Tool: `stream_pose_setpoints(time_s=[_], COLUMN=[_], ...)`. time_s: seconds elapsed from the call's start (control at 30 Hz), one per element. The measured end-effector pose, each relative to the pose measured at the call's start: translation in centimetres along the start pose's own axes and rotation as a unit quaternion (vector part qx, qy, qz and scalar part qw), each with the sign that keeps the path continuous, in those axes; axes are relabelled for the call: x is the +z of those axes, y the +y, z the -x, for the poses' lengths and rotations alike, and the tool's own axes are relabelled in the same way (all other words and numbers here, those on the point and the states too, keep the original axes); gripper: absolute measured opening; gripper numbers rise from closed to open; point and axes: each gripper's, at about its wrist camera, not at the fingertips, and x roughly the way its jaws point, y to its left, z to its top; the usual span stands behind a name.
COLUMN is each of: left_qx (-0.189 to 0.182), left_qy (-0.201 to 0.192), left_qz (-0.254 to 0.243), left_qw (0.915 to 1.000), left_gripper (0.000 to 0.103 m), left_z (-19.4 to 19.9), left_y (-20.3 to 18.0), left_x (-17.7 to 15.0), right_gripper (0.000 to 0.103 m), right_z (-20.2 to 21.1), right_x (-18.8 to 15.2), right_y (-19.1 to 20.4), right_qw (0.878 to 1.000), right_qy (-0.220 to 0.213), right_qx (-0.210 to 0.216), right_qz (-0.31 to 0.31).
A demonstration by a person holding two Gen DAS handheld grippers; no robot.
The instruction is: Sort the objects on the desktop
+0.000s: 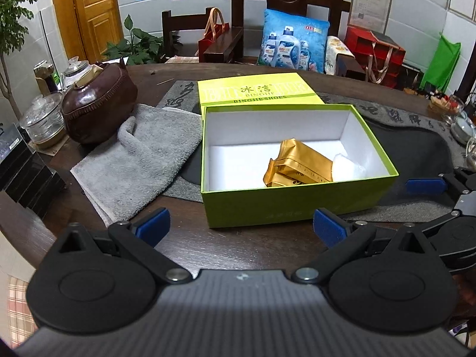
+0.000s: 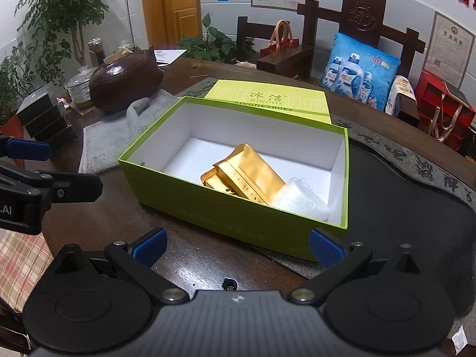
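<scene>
Clearly your left gripper [image 1: 241, 227] and right gripper [image 2: 238, 248] both gape wide and empty before the open lime-green cardboard shoebox [image 1: 297, 205], where light, slippery, crinkly gold foil pouches [image 2: 247, 175] lie near the right end, best pinched across a flat edge.

Left gripper [image 1: 241, 227]: matte black plastic, two round discs at the base, triangular cut-outs, silver pivot pins, blue pads on the fingers [image 1: 154, 226], ribbed grey body with a small white mark. Right gripper [image 2: 238, 247]: same black linkages, blue pads, silver screws, a small dark round socket at the centre.
</scene>
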Motion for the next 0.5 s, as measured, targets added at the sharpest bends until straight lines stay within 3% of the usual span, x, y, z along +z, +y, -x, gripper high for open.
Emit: stream_pose_setpoints(time_s=[0.5], left_qx=[0.026], left_qy=[0.033], left_qz=[0.018], left_qw=[0.9990], left_gripper=[0.103], left_z=[-1.4], left_y=[-1.8], left_x=[-0.2], right_gripper=[0.103], right_z=[-0.5], right_x=[-0.2], right_y=[-1.9], right_qw=[1.000], right_qy=[0.004], right_qx=[0.006], right_qz=[0.006])
